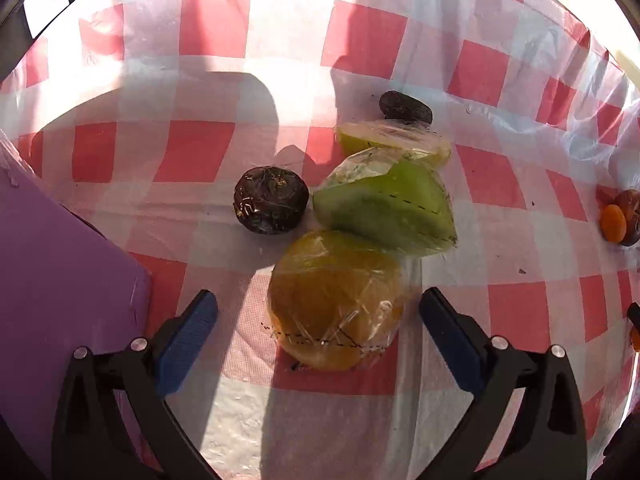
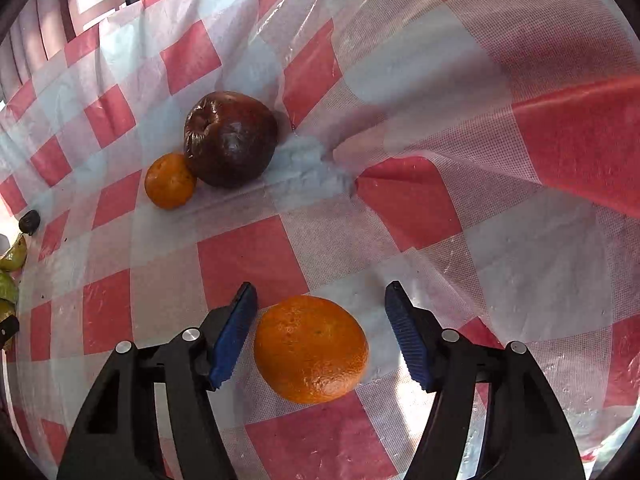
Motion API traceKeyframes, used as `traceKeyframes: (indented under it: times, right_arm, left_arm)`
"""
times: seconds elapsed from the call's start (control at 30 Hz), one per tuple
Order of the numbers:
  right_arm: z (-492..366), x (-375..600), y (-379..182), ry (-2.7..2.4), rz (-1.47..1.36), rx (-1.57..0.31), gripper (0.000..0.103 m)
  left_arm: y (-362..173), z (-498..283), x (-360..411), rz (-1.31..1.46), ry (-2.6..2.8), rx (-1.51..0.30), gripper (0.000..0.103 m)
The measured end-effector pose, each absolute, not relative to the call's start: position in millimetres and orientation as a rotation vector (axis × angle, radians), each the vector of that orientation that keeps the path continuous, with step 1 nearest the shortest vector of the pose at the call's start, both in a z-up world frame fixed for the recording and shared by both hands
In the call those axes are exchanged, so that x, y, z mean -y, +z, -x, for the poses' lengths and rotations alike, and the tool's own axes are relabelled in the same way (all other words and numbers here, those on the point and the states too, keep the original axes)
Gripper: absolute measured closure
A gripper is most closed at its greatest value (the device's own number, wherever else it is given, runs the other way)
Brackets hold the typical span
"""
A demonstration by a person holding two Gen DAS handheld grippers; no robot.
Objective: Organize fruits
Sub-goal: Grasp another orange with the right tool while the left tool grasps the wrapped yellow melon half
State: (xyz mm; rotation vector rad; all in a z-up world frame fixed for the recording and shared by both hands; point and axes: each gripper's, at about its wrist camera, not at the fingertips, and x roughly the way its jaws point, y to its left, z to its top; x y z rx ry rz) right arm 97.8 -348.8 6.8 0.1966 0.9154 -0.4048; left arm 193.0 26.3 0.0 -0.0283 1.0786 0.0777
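While both jaws stand spread | left hand-held gripper (image 1: 319,314) straddles wrapped yellow fruit (image 1: 335,300), just before wrapped green wedge (image 1: 386,210) | right hand-held gripper (image 2: 321,314) brackets orange (image 2: 311,349), gripping nothing | step: grasp approach, likely | next: close squarely.

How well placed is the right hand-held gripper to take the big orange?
Probably well: the right hand-held gripper is open, its fingers either side of the big orange, with nothing between them.
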Motion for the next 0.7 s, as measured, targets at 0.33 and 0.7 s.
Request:
traceKeyframes:
  times: [0.33,0.7]
  right_arm:
    - [-84.4,347.7,7.5,-0.374,-0.188,-0.895,0.054]
    - [-50.5,338.8,12.6,-0.368,-0.224,-0.913,0.059]
  left_arm:
    - [-2.1,-202.6,-26.5,0.025,0.084,-1.030,0.001]
    - [7.6,-159.3,-7.7,-0.067,-0.081,-1.035,0.040]
